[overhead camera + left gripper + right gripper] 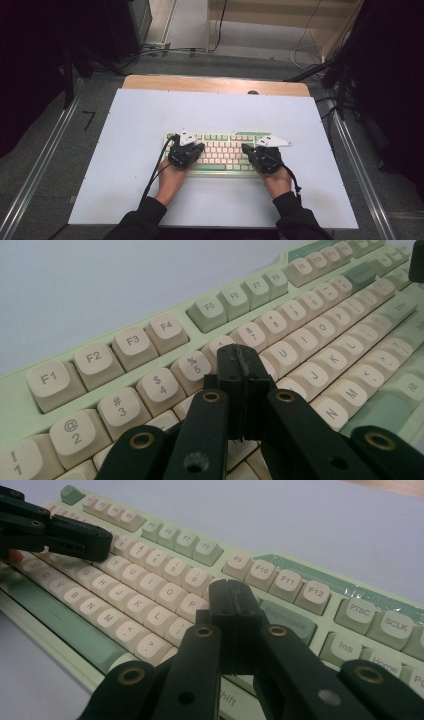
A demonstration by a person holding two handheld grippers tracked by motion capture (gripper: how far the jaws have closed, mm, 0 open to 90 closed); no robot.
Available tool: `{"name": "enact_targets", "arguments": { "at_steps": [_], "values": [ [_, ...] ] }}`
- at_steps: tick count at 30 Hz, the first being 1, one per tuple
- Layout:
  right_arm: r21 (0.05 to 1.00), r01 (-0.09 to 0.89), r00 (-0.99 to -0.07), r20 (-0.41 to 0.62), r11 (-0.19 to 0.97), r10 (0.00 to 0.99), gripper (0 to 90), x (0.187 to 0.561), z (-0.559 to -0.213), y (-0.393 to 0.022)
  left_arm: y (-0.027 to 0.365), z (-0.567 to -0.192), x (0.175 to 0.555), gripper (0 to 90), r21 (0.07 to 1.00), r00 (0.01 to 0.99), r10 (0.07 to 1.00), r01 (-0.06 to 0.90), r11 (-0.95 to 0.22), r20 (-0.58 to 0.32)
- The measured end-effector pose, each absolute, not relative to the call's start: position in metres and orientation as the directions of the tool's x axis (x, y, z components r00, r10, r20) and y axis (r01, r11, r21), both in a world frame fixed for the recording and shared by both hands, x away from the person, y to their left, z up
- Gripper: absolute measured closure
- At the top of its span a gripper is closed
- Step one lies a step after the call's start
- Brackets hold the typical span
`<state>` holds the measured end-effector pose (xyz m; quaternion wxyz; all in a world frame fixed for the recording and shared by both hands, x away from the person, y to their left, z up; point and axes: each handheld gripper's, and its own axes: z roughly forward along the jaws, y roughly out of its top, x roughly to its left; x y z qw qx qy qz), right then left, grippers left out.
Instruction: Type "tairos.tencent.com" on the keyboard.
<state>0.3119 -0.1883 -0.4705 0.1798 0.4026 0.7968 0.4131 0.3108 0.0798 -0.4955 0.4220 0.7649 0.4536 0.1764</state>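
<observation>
Both claws pinched tight, empty: left claw over the keyboard by 6/7, right claw near P. Looks like typing; next, prob. a straight-down poke.
</observation>
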Motion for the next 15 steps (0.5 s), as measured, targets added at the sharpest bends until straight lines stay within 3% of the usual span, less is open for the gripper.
{"name": "enact_targets", "arguments": {
  "at_steps": [15],
  "values": [
    [0.814, 0.484, -0.612, 0.053, 0.321, 0.789, 88.0, 0.3106, -0.4687, -0.1889, 0.0885, -0.4853, 0.3047, 90.0, 0.828, 0.518, 0.843, 0.530, -0.182, -0.146]
  ]
}}
